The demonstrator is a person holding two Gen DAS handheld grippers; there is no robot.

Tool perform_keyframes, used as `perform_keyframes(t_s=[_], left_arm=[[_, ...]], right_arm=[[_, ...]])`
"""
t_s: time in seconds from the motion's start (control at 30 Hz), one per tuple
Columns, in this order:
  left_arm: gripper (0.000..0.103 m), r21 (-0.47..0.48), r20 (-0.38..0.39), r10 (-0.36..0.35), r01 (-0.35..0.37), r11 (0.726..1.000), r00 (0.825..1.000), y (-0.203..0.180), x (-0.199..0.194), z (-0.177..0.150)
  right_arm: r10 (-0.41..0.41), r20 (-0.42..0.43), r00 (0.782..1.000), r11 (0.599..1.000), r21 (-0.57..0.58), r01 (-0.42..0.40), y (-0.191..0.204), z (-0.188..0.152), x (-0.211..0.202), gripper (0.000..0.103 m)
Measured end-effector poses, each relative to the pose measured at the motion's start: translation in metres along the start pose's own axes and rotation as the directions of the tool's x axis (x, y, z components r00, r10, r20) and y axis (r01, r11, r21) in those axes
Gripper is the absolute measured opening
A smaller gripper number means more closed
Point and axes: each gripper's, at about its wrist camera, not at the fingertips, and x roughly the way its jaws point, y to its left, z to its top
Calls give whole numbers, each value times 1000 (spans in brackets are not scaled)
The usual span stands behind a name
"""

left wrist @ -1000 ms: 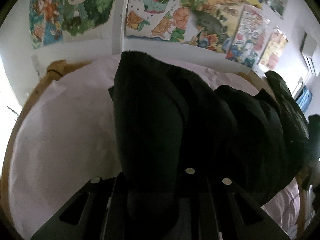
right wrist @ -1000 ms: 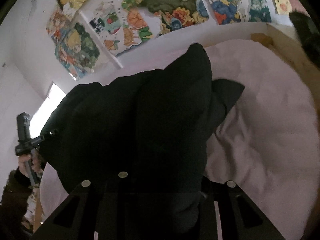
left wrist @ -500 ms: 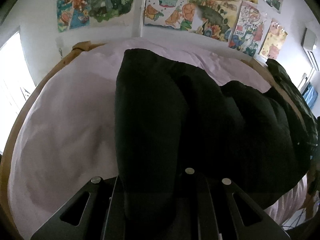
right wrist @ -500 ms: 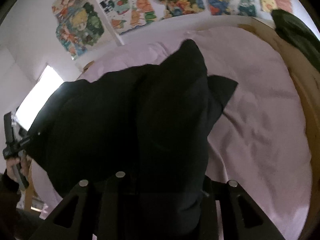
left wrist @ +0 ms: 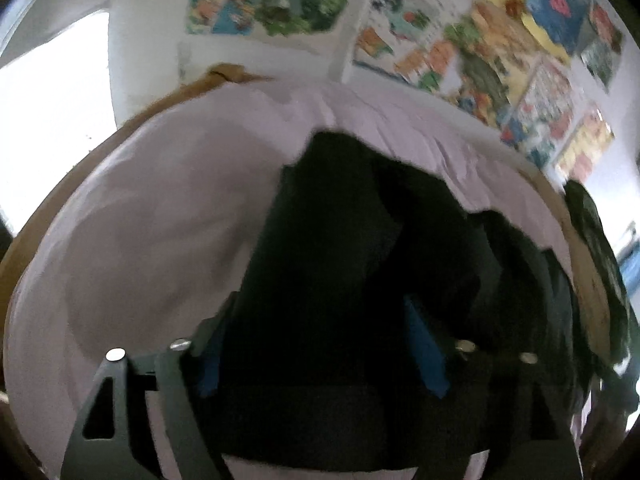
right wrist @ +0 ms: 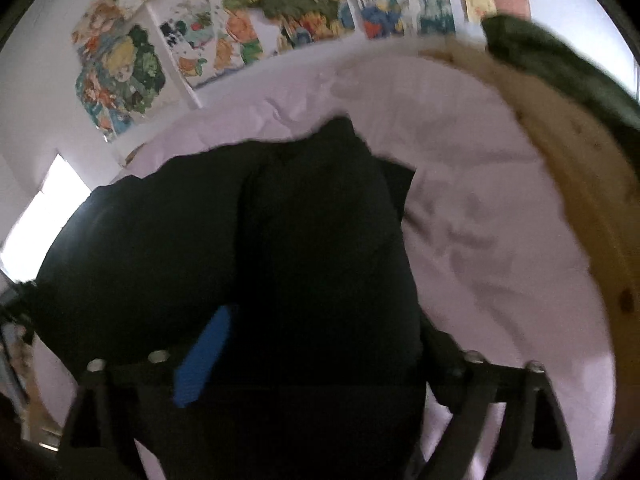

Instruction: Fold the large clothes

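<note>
A large black garment [left wrist: 340, 240] lies bunched on the pale pink bed sheet [left wrist: 140, 220]. My left gripper [left wrist: 320, 354] is just above its near edge. The jaws are opening wide and the blue pads [left wrist: 426, 356] show on either side of the cloth without pressing it. In the right wrist view the same black garment [right wrist: 300, 220] runs from the lower middle to the left. My right gripper [right wrist: 320, 356] is opening too. One blue pad [right wrist: 204, 360] stands clear at the left, and cloth hides the other finger's pad.
A wooden bed frame [left wrist: 192, 88] rims the mattress; it also curves along the right [right wrist: 580, 160]. A dark green garment [right wrist: 552, 60] is draped over that rail. Colourful posters [right wrist: 280, 12] cover the wall behind. A bright window [left wrist: 52, 100] is at the left.
Both grippers were shut on the black garment; now their jaws stand wide apart with blue pads showing. The garment has settled lower on the bed as both hands moved across it.
</note>
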Motion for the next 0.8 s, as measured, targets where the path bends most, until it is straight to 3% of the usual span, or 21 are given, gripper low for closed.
perform_keyframes(t_s=[0.1, 0.27, 0.43, 0.57, 0.8], left_arm=[[80, -15, 54, 13, -12, 1000, 998, 0, -20, -4], [84, -16, 158, 13, -11, 1000, 987, -6, -60, -22], [87, 46, 261, 12, -24, 999, 965, -24, -94, -39], [98, 93, 332, -21, -10, 996, 943, -41, -120, -60], [98, 225, 403, -74, -21, 974, 912, -69, -150, -103]], right_arm=[[-32, 47, 998, 999, -17, 33, 3, -5, -14, 91], [-40, 164, 986, 999, -14, 43, 12, -12, -42, 103], [-36, 277, 960, 998, -39, 49, 32, -25, -76, 103], [-37, 339, 940, 996, -68, 64, 50, -40, -98, 103], [-21, 401, 916, 995, -81, 58, 72, -68, -126, 103]])
